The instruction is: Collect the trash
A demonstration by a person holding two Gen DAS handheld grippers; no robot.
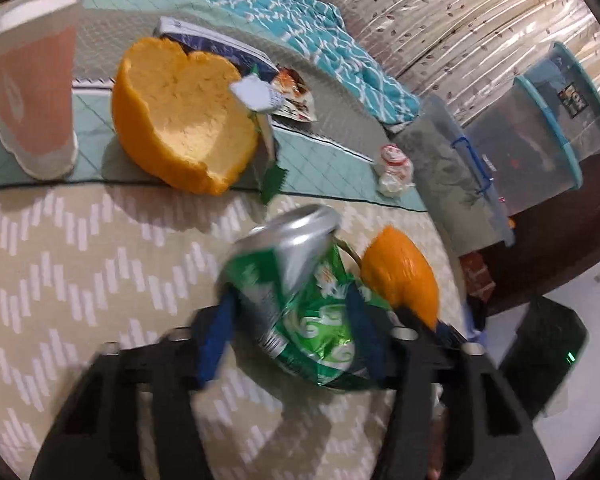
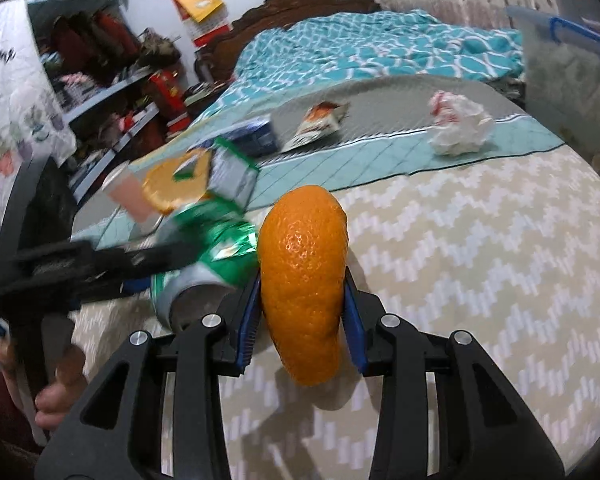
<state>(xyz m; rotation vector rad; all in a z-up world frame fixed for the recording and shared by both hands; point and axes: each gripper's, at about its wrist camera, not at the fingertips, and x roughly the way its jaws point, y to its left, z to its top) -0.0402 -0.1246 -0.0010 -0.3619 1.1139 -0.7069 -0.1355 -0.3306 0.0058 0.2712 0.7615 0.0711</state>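
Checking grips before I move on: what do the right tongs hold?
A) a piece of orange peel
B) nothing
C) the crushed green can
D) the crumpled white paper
A: in the right wrist view, the right tongs clamp the orange peel between their blue pads.

Wall hanging [image 2: 8, 92] reads "home"
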